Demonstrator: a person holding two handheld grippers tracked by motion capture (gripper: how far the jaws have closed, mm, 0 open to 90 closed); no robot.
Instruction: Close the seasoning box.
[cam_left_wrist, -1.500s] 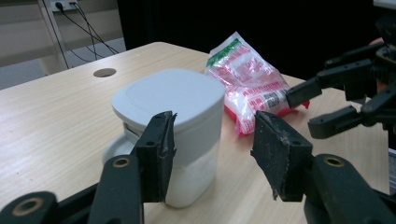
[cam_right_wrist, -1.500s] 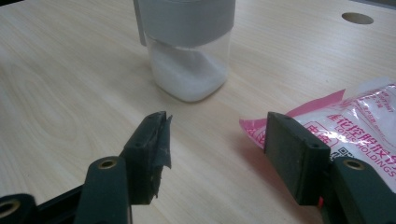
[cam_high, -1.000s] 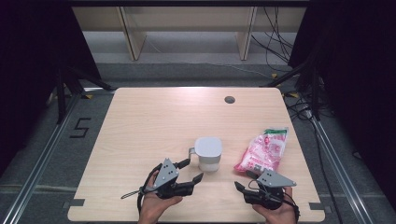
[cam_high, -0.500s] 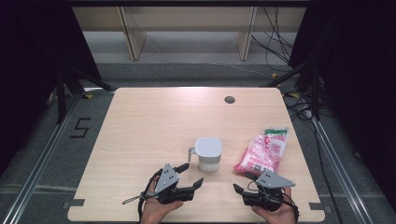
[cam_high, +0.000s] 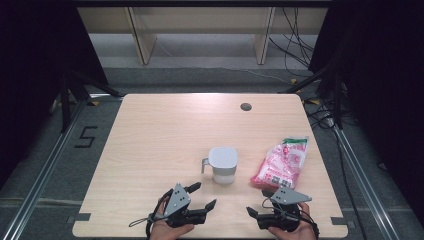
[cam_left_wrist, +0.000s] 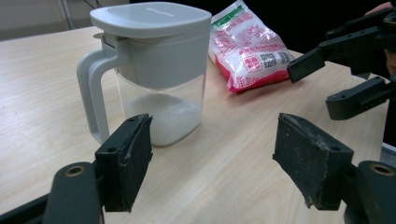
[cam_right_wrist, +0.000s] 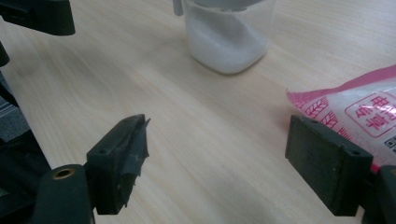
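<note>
Both claws, left (cam_high: 201, 196) and right (cam_high: 257, 205), gaped wide and empty; a careless reach could have tipped the lidded sugar jug (cam_high: 222, 165) or torn the pink bag (cam_high: 281, 163).

Held low at six o'clock, side by side yet apart: left gripper (cam_high: 202, 195) with jaws spread wide, aimed toward two o'clock; right gripper (cam_high: 256, 202) likewise gaping, aimed toward ten o'clock. Gripped from beneath by both hands.
</note>
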